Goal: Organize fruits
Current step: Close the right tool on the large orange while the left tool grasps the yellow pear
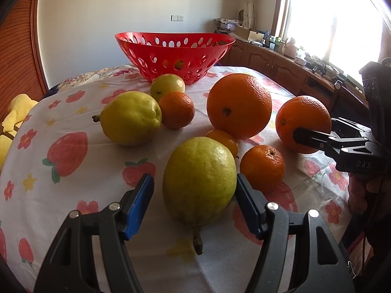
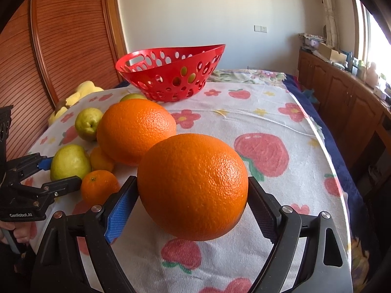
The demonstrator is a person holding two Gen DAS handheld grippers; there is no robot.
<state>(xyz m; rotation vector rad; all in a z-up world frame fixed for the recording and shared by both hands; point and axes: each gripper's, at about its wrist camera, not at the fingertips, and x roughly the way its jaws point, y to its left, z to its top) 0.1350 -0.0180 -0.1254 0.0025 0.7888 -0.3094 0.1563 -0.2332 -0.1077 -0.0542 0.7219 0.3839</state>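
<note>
A large orange (image 2: 193,186) sits clamped in the right tool (image 2: 193,210), evidently bound for the red basket (image 2: 171,78), while the left tool (image 1: 195,205) brackets a pear (image 1: 199,183) on the surface, pads not fully seated.

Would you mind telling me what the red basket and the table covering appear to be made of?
The red basket looks like moulded plastic: a smooth, slightly glossy, uniformly red wall pierced with clean oval holes. The table covering appears to be soft woven or terry-like cloth, matte, with wrinkles and a printed strawberry and flower pattern; the exact fabric is uncertain.
</note>
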